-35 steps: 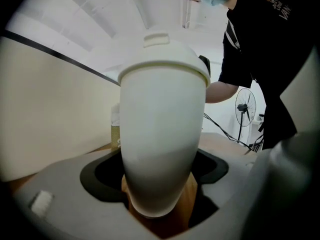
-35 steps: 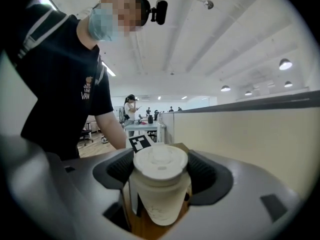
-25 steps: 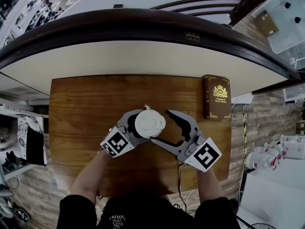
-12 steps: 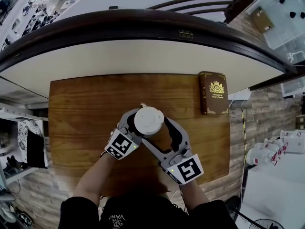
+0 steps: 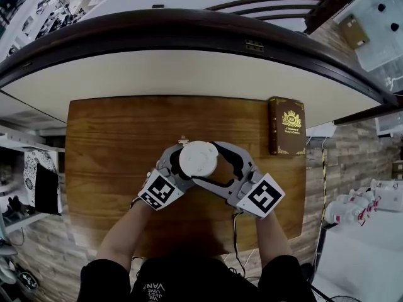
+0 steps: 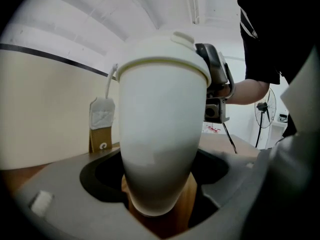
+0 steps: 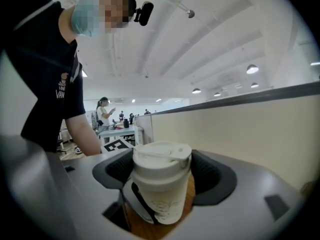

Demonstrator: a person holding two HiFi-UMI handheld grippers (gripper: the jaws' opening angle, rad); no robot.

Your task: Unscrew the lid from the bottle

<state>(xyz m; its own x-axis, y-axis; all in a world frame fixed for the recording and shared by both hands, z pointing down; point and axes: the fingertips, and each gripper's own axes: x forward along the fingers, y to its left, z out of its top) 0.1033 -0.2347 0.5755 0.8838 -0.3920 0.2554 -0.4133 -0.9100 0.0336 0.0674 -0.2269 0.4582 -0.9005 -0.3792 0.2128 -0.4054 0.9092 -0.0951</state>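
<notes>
Left gripper (image 5: 173, 165), at lower centre of the head view, is clamping its two jaws against the body of a white bottle (image 6: 160, 134). In the left gripper view the bottle is filling the space between them, its rounded base sitting just above the wood. The bottle is standing upright near the middle of a brown wooden table (image 5: 113, 143).

Right gripper (image 5: 209, 163) is reaching in from the lower right with its jaws spread on either side of the cream lid (image 5: 198, 159). The right gripper view is showing dark gaps between the lid and the curved jaw recesses, the wider one at the right of the frame. A black strap and a faint line drawing are showing on the bottle's side there, with no legible wording.

Each gripper is carrying a cube of black-and-white square markers, left (image 5: 157, 190) and right (image 5: 263, 195).

A paper tag (image 6: 101, 119) on a string is hanging beside the bottle at centre left of the left gripper view, with a small white mark on its brown lower half.

Farther back, at the table's upper right corner, a dark book (image 5: 286, 126) is lying flat, displaying a gold crest and gold lettering too small to read.
</notes>
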